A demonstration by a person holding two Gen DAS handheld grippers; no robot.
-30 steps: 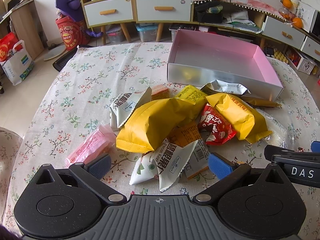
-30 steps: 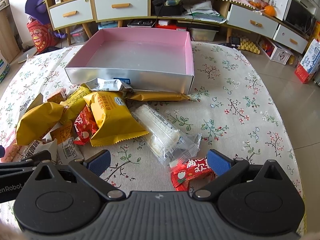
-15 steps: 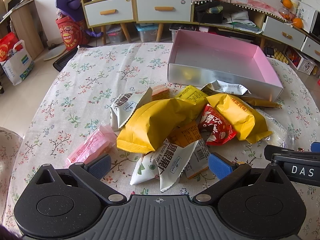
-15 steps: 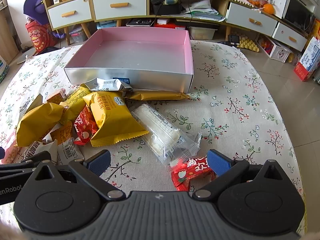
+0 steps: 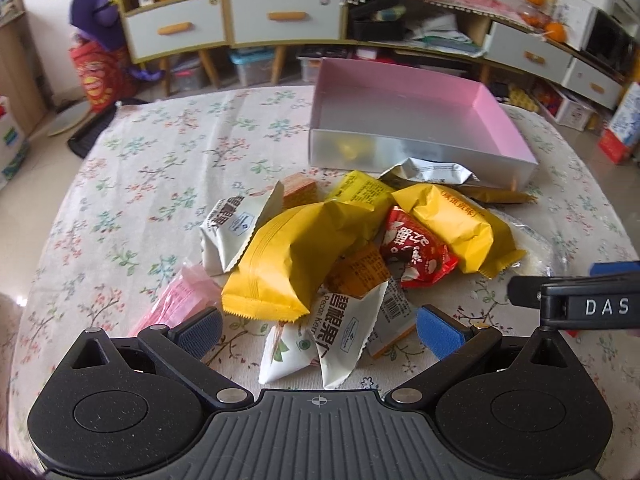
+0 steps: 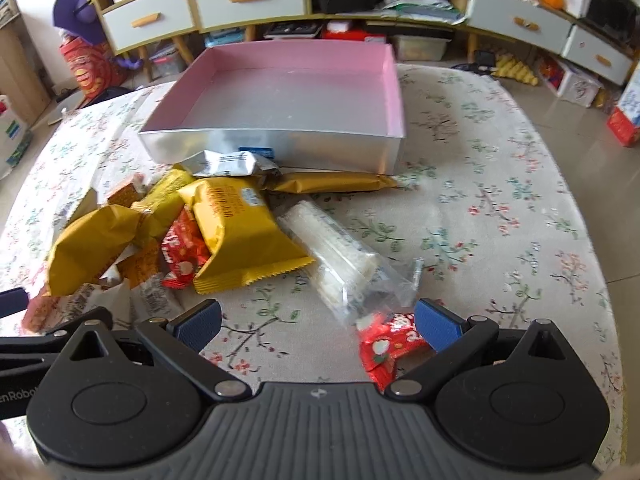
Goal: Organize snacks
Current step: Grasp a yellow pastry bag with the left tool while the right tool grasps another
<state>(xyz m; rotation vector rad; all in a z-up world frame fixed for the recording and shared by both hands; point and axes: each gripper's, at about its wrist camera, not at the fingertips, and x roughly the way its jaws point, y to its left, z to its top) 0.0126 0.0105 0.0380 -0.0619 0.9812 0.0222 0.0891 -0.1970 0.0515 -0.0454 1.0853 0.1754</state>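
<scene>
Floral cloth covers the surface, with a pink-lined box toward its far edge and a heap of snack packets before it. From the left wrist, the left gripper is spread wide — a white pecan packet lies between its fingers, ungrasped. From the right wrist, the right gripper is likewise released; a red packet lies just inside its right finger, a clear packet just ahead.
</scene>
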